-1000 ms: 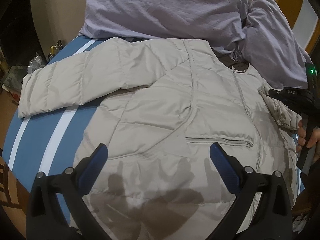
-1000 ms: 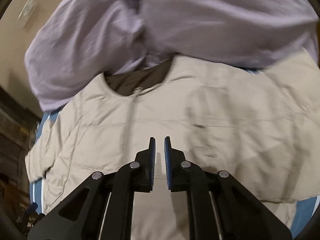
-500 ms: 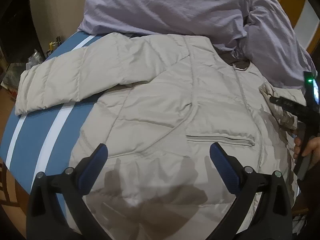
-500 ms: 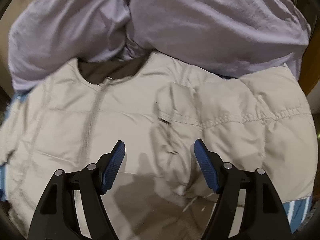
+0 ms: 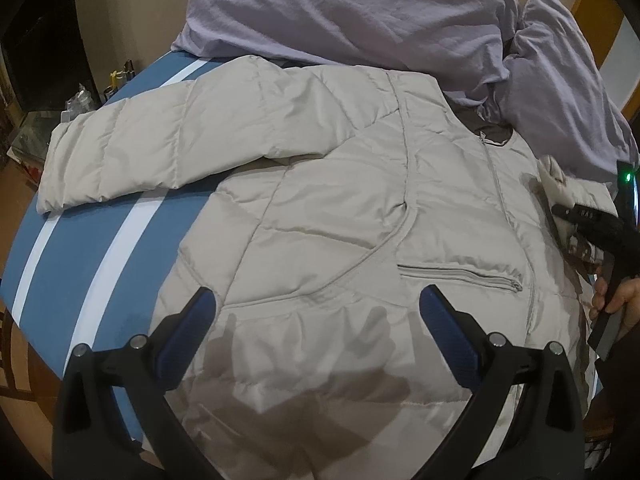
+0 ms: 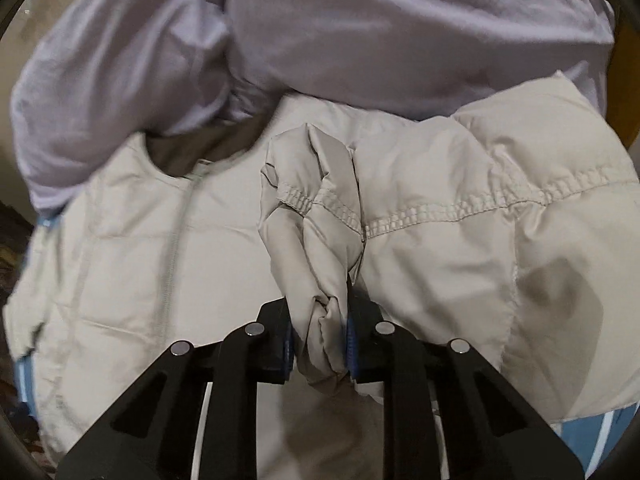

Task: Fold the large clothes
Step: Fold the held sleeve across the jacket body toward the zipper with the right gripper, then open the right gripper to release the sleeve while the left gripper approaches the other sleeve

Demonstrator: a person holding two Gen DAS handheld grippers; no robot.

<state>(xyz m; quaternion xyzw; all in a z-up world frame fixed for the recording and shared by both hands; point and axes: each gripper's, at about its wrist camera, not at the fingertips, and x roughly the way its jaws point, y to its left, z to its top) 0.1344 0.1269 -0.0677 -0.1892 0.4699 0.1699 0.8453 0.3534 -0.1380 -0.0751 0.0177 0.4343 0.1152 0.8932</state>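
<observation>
While the left tool (image 5: 316,336) gapes empty, the right tool (image 6: 320,344) closes, pinching the jacket (image 5: 340,208) sleeve.

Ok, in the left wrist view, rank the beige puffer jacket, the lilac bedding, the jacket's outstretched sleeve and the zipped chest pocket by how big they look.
1. Beige puffer jacket, nearest the camera, so unsure against the bedding
2. Lilac bedding, partly out of frame
3. Outstretched sleeve
4. Zipped chest pocket
</observation>
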